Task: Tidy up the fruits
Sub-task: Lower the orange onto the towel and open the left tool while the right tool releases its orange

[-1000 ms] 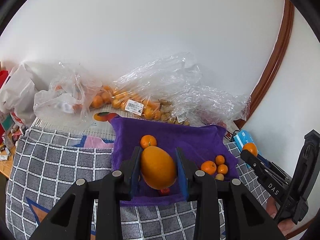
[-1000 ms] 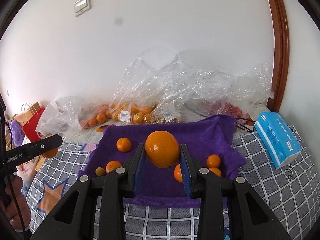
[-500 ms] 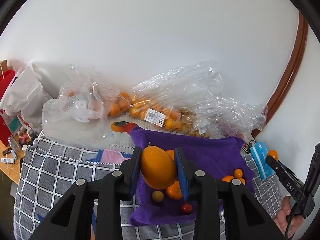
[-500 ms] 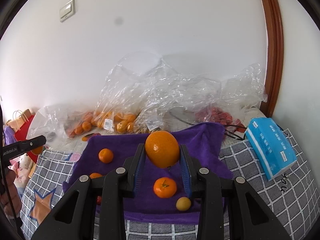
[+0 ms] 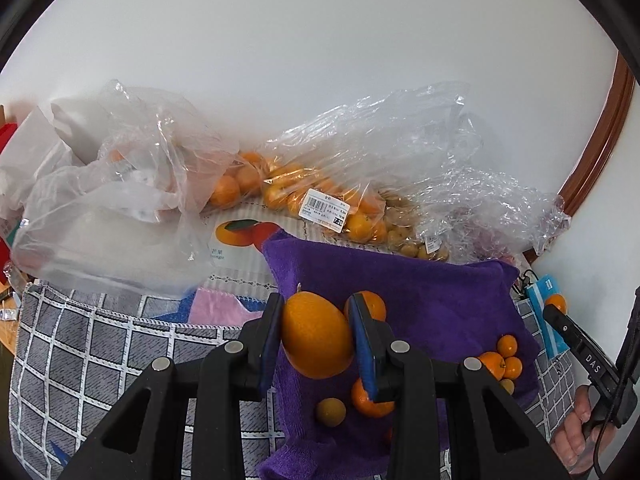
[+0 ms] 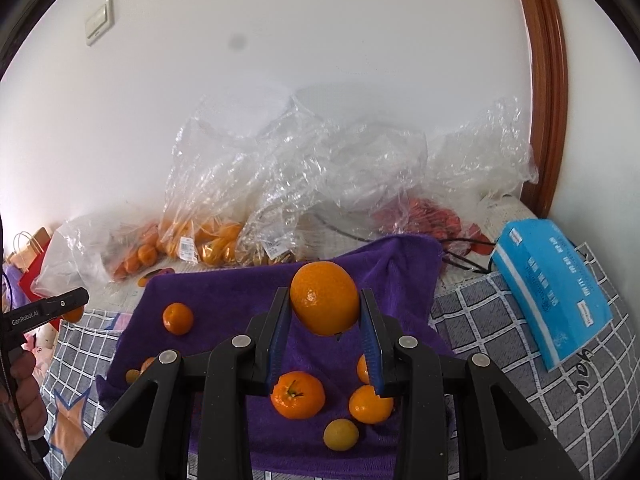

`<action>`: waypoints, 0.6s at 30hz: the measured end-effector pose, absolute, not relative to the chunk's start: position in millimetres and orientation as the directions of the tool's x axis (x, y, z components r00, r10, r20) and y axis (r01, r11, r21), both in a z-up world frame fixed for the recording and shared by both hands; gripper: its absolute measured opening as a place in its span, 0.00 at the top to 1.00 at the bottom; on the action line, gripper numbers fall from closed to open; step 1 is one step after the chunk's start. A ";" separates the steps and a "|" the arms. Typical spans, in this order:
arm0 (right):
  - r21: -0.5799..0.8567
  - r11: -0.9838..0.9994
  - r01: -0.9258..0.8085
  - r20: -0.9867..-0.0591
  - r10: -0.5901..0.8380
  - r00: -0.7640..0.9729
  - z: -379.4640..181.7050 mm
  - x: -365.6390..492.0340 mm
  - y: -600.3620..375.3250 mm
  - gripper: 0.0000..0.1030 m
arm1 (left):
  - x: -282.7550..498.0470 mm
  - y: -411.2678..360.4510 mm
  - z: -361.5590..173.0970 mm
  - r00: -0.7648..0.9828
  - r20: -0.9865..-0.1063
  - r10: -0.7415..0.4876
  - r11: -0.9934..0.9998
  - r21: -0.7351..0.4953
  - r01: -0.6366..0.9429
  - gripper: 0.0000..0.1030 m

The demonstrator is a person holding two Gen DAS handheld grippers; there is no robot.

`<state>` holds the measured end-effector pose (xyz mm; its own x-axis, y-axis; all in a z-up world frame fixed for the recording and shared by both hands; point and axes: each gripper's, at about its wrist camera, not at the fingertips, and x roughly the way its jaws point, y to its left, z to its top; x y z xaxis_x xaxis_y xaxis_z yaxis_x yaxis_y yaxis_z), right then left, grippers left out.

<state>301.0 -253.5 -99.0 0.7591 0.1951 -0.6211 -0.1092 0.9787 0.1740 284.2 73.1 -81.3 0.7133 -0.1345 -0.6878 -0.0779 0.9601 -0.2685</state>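
Fruit in both grippers, more scattered on purple towel (image 6: pixel 224 292).

Left gripper (image 5: pixel 316 338): jaws pinching big oval orange fruit (image 5: pixel 316 334), pads pressed to its sides, held above left part of towel. Below it on towel: small yellowish fruit (image 5: pixel 330 411) and tangerine (image 5: pixel 370 400), partly hidden by right finger. Another tangerine (image 5: pixel 374 304) just behind that finger. Cluster of small oranges (image 5: pixel 502 358) near towel's right edge.

Right gripper (image 6: pixel 325 322): jaws clamped on round orange (image 6: pixel 325 298), gripped low on the fruit, most of it standing above the pads, over towel's middle. Beneath on towel: tangerine with stem (image 6: pixel 298 395), second tangerine (image 6: pixel 370 404) touching right finger's tip in view, yellow fruit (image 6: pixel 341 434) just in front. Lone tangerine (image 6: pixel 178 318) farther left.

Towel spread on grey checked cloth (image 6: pixel 500 332). Behind, against wall: clear plastic bags (image 6: pixel 304 168), some holding oranges (image 5: pixel 276 184). Blue tissue pack (image 6: pixel 552 292) right of towel. Each gripper visible at edge of the other's view, fruit in its tip.
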 end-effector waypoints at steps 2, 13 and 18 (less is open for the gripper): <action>0.177 0.978 -0.111 -0.632 0.199 0.749 -106.0 306.2 -253.5 0.67 | 290.7 70.0 -88.0 0.702 -0.697 -0.147 0.959 -0.276 -0.072 0.70; 0.226 0.965 -0.135 -0.701 0.257 0.665 -150.1 331.6 -240.6 0.67 | 316.2 50.9 -125.9 0.637 -0.747 -0.192 0.958 -0.285 -0.045 0.70; 0.218 0.966 -0.138 -0.725 0.255 0.640 -162.3 336.9 -234.7 0.67 | 321.0 44.6 -138.3 0.614 -0.766 -0.191 0.961 -0.274 -0.042 0.70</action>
